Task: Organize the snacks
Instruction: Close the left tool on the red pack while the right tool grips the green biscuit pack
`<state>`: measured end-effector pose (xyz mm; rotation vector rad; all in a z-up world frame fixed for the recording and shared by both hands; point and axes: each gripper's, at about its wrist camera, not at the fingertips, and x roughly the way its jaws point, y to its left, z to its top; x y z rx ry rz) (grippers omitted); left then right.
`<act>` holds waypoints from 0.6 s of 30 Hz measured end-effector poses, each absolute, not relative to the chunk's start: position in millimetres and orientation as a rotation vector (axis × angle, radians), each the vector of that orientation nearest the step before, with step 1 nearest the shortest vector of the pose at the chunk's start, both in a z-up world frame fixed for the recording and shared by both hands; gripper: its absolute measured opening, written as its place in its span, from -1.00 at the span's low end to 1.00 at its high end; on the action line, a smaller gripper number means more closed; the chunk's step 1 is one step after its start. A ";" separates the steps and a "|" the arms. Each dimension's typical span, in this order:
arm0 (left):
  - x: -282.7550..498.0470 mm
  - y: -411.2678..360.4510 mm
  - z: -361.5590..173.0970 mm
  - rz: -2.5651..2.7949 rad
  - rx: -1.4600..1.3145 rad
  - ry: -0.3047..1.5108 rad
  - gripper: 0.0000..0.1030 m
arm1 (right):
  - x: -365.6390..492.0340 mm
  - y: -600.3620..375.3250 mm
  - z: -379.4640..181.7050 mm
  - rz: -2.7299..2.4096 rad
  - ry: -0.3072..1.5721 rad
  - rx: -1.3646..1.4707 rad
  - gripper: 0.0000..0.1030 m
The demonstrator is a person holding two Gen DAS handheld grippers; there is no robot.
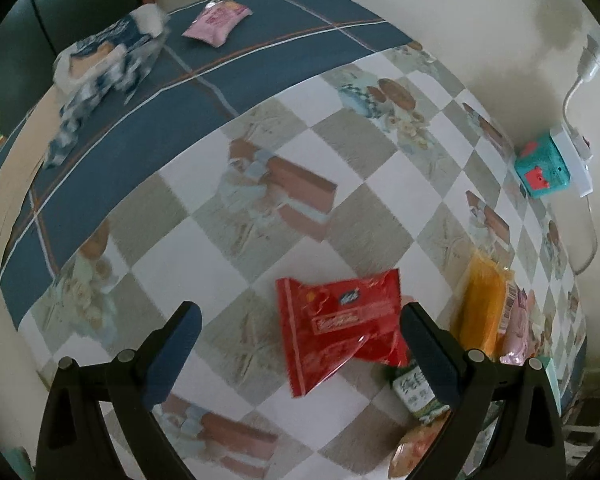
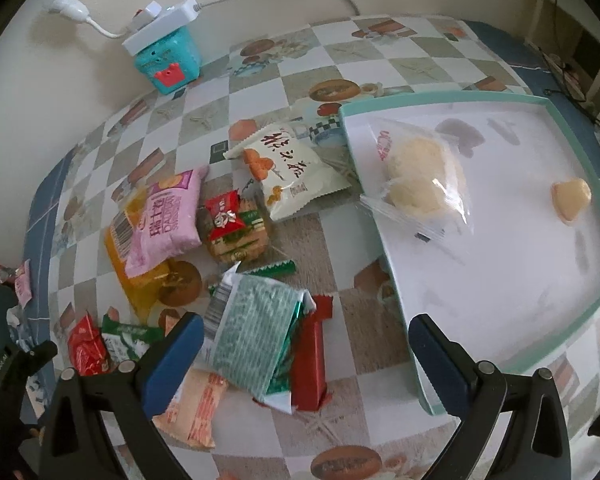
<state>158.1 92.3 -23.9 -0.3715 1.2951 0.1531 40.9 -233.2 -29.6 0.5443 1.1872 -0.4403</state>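
both tongs hang open and empty, the left gripper (image 1: 300, 332) over the red packet (image 1: 340, 324), the right gripper (image 2: 306, 344) over the green-striped packet (image 2: 256, 340) beside the tray (image 2: 560, 320), so each should probably close across its packet's middle.

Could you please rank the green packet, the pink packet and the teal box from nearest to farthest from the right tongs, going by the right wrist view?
1. Green packet, lying just ahead of the open tongs.
2. Pink packet, mid-table, left.
3. Teal box, far left, by the wall.
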 end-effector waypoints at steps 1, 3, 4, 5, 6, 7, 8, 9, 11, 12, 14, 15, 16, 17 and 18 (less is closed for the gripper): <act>161.2 89.9 -25.7 0.147 -0.365 1.300 0.93 | 41.9 -233.7 -30.5 -0.444 1.190 0.541 1.00; 167.1 86.2 -29.6 0.143 -0.357 1.304 0.93 | 44.4 -233.8 -33.7 -0.449 1.197 0.536 1.00; 170.4 84.0 -32.2 0.143 -0.351 1.306 0.93 | 45.9 -233.6 -35.5 -0.444 1.199 0.542 1.00; 172.5 82.7 -34.1 0.144 -0.347 1.309 0.93 | 47.8 -232.5 -37.2 -0.434 1.201 0.550 1.00; 175.7 81.1 -37.3 0.144 -0.342 1.315 0.93 | 49.9 -230.7 -38.2 -0.429 1.202 0.549 1.00; 178.7 80.2 -40.5 0.146 -0.337 1.323 0.93 | 51.2 -228.6 -38.4 -0.428 1.203 0.542 1.00; 180.6 80.2 -42.4 0.149 -0.335 1.327 0.93 | 53.3 -225.7 -37.8 -0.426 1.205 0.529 1.00; 182.9 80.3 -44.6 0.157 -0.332 1.331 0.93 | 54.6 -223.2 -36.8 -0.422 1.203 0.521 1.00; 184.8 81.6 -48.1 0.172 -0.329 1.338 0.93 | 58.2 -216.3 -34.0 -0.414 1.198 0.499 1.00; 185.5 82.3 -49.9 0.176 -0.330 1.341 0.93 | 60.0 -212.1 -33.3 -0.408 1.198 0.486 1.00; 186.2 82.6 -53.8 0.179 -0.330 1.351 0.93 | 62.6 -205.2 -34.7 -0.397 1.205 0.469 1.00; 186.5 82.1 -55.1 0.176 -0.328 1.356 0.93 | 63.7 -201.4 -36.7 -0.387 1.212 0.462 1.00; 187.1 81.7 -55.8 0.171 -0.327 1.357 0.93 | 64.2 -198.4 -38.3 -0.383 1.217 0.458 1.00; 188.1 80.7 -56.2 0.166 -0.327 1.356 0.93 | 64.6 -195.6 -40.4 -0.378 1.227 0.450 1.00; 190.0 79.4 -56.6 0.159 -0.327 1.355 0.93 | 64.7 -193.9 -41.9 -0.378 1.234 0.443 1.00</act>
